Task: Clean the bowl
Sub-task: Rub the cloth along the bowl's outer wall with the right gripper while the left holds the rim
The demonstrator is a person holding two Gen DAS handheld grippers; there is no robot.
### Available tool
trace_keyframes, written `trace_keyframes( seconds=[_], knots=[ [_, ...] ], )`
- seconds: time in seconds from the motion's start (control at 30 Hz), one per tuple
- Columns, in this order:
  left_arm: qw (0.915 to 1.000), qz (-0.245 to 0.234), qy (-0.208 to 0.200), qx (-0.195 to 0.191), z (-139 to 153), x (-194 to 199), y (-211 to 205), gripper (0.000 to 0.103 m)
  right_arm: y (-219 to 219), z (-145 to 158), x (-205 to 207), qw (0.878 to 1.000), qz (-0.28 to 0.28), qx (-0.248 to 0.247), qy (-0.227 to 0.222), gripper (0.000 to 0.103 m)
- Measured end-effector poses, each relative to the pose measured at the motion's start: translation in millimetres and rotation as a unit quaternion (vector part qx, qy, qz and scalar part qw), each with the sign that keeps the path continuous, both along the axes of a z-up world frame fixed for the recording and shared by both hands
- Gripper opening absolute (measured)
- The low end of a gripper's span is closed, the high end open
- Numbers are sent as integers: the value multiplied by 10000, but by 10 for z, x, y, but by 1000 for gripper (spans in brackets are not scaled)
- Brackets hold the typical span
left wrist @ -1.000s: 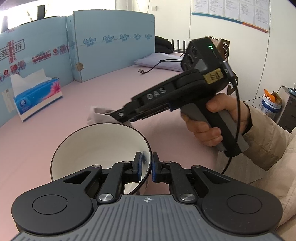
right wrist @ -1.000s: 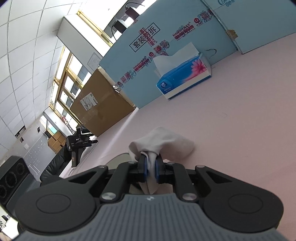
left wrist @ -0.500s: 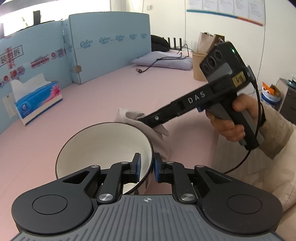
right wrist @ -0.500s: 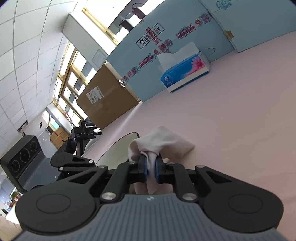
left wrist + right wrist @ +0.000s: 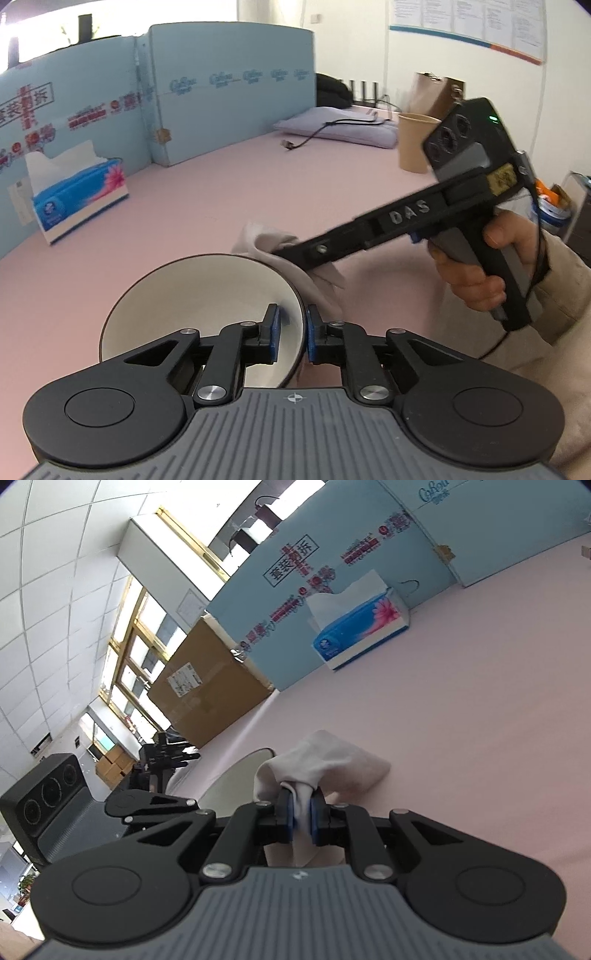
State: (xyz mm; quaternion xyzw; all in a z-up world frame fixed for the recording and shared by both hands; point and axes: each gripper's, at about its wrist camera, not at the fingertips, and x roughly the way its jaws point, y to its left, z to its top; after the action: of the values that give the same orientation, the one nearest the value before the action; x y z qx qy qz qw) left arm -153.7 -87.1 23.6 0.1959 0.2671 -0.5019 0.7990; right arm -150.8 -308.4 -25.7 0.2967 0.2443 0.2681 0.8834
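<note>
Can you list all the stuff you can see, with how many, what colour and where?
bowl: one, white inside with dark rim, near the camera, wall clamped.
cloth: one, pale grey, beside the bowl's far rim.
tissue box: one, blue and white, far left on the table.
paper cup: one, brown, far right.
table: one, pink.
panels: light blue, behind the table.
cardboard box: one, brown, beside the panels.
left gripper: black, shut on bowl.
right gripper: black, shut on cloth.
hand: one, holding the right gripper.

Bright daylight, strong fisheye bend.
My right gripper [image 5: 291, 254] motion-blurred mid-right; windows [image 5: 147, 635] blown out upper left, soft shadows, edges warped.
</note>
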Motion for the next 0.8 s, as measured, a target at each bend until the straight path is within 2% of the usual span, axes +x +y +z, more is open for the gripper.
trace_keyframes(
  seconds=[0.37, 0.6, 0.8],
  knots=[
    [9991, -417, -3, -19, 2, 3, 119, 14, 41, 7, 114, 10000, -43, 67, 54, 13],
    [9977, -665, 87, -60, 8, 45, 224, 16, 146, 22, 487, 9986, 501, -114, 93, 13],
    [9973, -713, 136, -117, 2, 30, 248, 17, 205, 49, 664, 9964, 832, -65, 147, 13]
  ],
)
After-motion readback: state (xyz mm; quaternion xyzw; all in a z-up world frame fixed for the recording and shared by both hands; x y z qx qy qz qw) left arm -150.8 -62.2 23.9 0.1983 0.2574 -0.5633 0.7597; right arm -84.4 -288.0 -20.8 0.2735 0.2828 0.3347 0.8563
